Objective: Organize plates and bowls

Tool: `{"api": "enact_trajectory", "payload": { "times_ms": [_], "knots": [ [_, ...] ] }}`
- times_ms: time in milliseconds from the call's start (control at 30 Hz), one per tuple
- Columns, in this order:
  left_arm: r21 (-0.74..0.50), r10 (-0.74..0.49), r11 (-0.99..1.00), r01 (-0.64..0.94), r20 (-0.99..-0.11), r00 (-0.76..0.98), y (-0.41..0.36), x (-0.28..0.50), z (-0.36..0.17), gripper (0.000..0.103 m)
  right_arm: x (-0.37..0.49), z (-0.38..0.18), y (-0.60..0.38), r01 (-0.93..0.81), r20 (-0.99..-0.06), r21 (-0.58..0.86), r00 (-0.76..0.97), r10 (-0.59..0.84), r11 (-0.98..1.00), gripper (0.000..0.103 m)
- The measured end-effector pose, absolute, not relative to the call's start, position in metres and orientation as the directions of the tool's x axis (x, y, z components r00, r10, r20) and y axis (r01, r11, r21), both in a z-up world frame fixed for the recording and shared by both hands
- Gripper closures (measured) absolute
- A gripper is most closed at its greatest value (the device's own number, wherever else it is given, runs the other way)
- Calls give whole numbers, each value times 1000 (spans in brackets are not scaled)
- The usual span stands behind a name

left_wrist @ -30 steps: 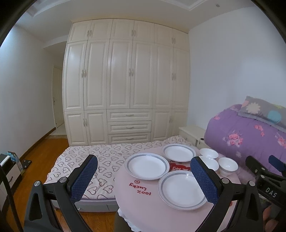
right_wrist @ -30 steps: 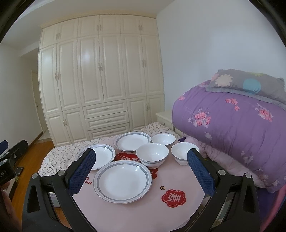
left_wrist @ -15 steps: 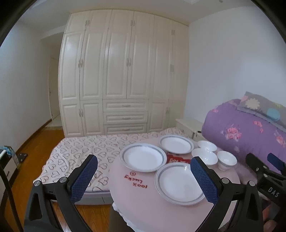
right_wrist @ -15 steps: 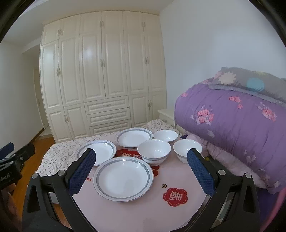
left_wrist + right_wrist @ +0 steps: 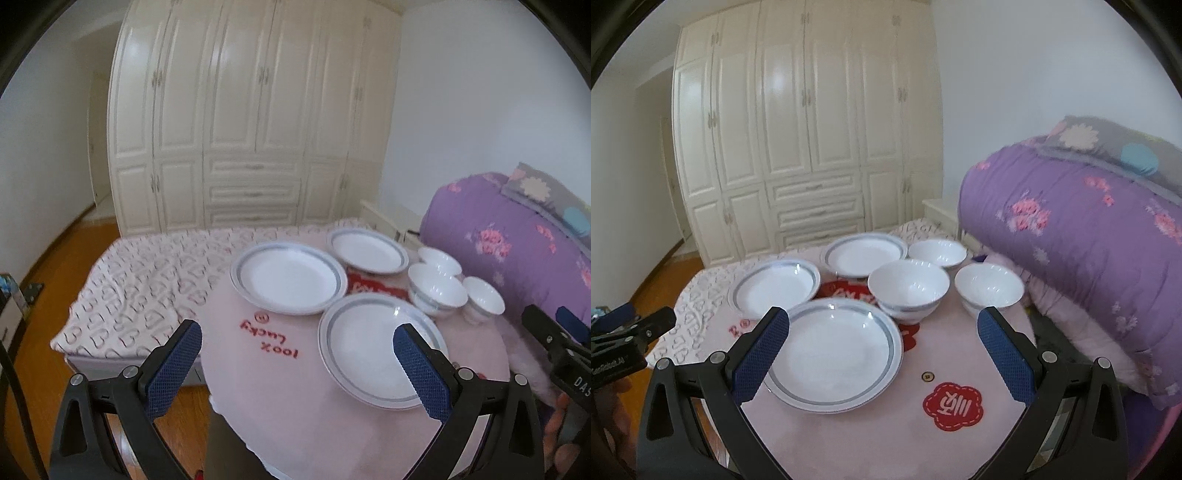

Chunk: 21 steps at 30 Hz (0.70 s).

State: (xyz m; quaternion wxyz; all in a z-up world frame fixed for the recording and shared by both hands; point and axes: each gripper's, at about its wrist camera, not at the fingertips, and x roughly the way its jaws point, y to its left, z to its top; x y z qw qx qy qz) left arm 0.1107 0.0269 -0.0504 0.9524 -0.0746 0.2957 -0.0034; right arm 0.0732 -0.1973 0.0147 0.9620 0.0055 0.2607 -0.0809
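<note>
Three white plates with grey rims lie on a round pink table [image 5: 886,435]: a near plate [image 5: 833,350] [image 5: 373,354], a left plate [image 5: 774,286] [image 5: 288,277] and a far plate [image 5: 864,253] [image 5: 367,249]. Three white bowls stand to their right: a middle bowl [image 5: 908,290] [image 5: 436,290], a far bowl [image 5: 936,251] [image 5: 439,258] and a right bowl [image 5: 990,291] [image 5: 482,299]. My left gripper [image 5: 297,339] is open and empty above the table's near left part. My right gripper [image 5: 882,326] is open and empty over the near plate.
A low mattress with heart-print sheet [image 5: 147,277] lies left of the table. A folded purple quilt [image 5: 1082,236] with a grey pillow sits right of it. White wardrobes [image 5: 812,147] fill the back wall. Wood floor [image 5: 48,266] is at the left.
Both grippers have moved forward and tilted down toward the table. The plates and bowls appear larger and lower in both views. Nothing on the table has moved.
</note>
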Motion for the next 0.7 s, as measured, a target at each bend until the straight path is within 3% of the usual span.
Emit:
{"api": "enact_trajectory", "payload": {
  "times_ms": [400,533,700],
  "knots": [
    [-157,-75,986,-56,-720,690,30,233,-98,1,147,-66,-233,83,-727,-7,683,-62,997,1],
    [-151,-83,987,-47,-747,660,20,275,-111,1,166,-88,-240,61,-774,13,632,-29,998,18],
    [-148,-82,988,-49,-761,644,9,318,-122,1,185,-108,-250,43,-801,53,598,17,998,25]
  ]
}}
